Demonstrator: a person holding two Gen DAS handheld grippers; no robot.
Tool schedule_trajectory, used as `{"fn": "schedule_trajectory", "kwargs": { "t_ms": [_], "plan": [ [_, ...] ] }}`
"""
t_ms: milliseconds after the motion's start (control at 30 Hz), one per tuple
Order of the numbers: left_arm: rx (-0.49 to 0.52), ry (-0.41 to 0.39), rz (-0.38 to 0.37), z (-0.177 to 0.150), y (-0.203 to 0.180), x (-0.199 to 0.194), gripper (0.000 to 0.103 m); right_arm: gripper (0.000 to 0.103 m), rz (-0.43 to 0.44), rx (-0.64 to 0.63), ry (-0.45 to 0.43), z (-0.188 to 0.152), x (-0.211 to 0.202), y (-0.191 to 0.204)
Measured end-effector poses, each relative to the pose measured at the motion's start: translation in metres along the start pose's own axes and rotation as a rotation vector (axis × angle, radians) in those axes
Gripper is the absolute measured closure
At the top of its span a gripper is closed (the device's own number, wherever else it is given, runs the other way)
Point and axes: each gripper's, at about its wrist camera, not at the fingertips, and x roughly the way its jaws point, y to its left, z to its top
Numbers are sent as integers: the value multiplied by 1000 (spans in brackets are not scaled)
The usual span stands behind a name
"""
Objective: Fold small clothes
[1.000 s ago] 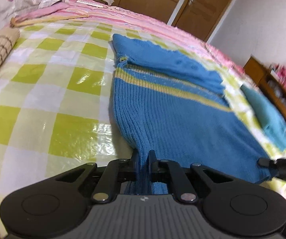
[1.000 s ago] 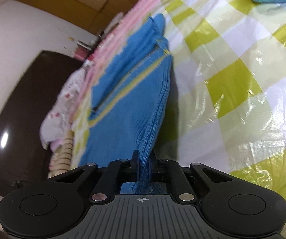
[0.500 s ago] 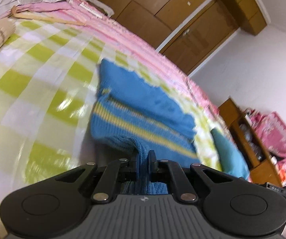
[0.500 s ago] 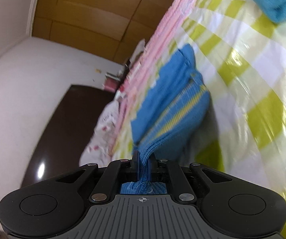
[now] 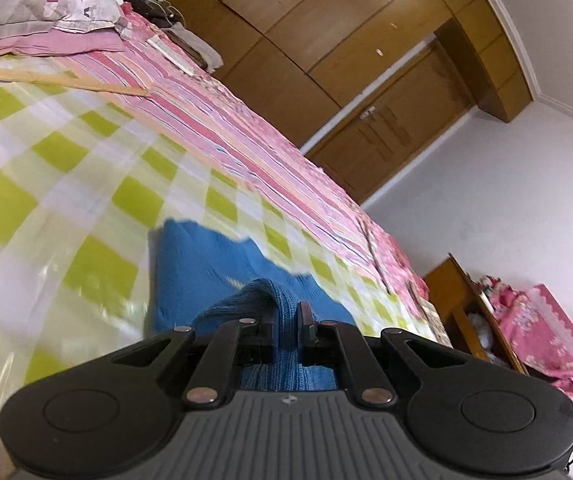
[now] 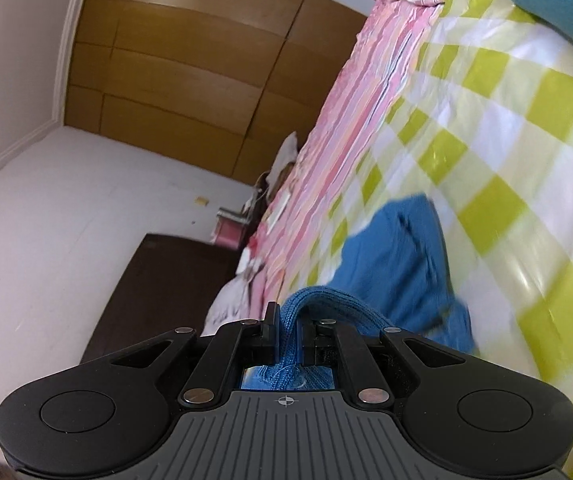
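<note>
Two claws are each clenched on a bunched fold of the blue knit sweater (image 5: 206,264): the left claw (image 5: 287,320) and the right claw (image 6: 289,322) both pinch ribbed fabric between their fingers. Beyond them, the rest of the sweater lies on the green-checked sheet (image 5: 98,200) of the bed, near its pink striped cover (image 5: 246,148).

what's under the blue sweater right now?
The blue sweater lies on the green-checked plastic sheet, its near edge lifted and pinched by the left gripper and right gripper. Whatever lies directly beneath the knit is covered.
</note>
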Motion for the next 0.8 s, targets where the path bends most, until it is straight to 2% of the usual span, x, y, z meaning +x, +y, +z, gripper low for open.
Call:
{"fn": "schedule_trajectory", "kwargs": {
  "t_ms": [167, 367, 567, 700, 800],
  "plan": [
    [-14, 23, 63, 13, 15, 39, 89, 94, -68, -10, 5, 21, 50, -12],
    [-44, 58, 123, 16, 31, 69, 89, 94, -145, -21, 32, 26, 89, -28],
    [-179, 60, 96, 20, 48, 75, 89, 90, -184, 11, 45, 34, 102, -39],
    [-210, 45, 80, 24, 50, 76, 88, 83, -168, 23, 56, 36, 106, -41],
    [-218, 19, 112, 29, 49, 80, 88, 79, -166, 21, 66, 38, 113, -37]
  ]
}}
